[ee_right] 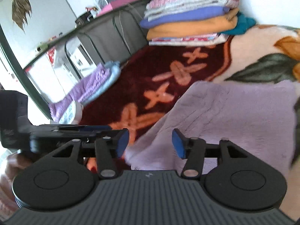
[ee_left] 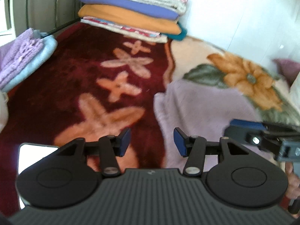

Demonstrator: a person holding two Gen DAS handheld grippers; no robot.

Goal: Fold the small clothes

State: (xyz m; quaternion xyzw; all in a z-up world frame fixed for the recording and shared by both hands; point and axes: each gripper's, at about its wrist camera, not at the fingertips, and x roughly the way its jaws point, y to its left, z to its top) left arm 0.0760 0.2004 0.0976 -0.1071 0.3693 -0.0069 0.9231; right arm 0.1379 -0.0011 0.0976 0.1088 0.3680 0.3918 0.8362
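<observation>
Nearest our lenses, both claws stand apart with nothing clamped: the left gripper [ee_left: 151, 142] over the dark red flowered blanket [ee_left: 75, 78], the right gripper [ee_right: 150, 142] above the near edge of the lilac cloth [ee_right: 234, 112]. We note that cloth spread flat on the blanket, well apart from the folded stack [ee_left: 135, 13] at the far end

Ahead of my right gripper [ee_right: 150, 142], matt black plastic with blue pads: lilac cloth [ee_right: 234, 116], soft, fleecy. Beyond it, plush maroon blanket [ee_right: 142, 71]. Far end: folded stack [ee_right: 189, 18], fuzzy fabrics.
</observation>
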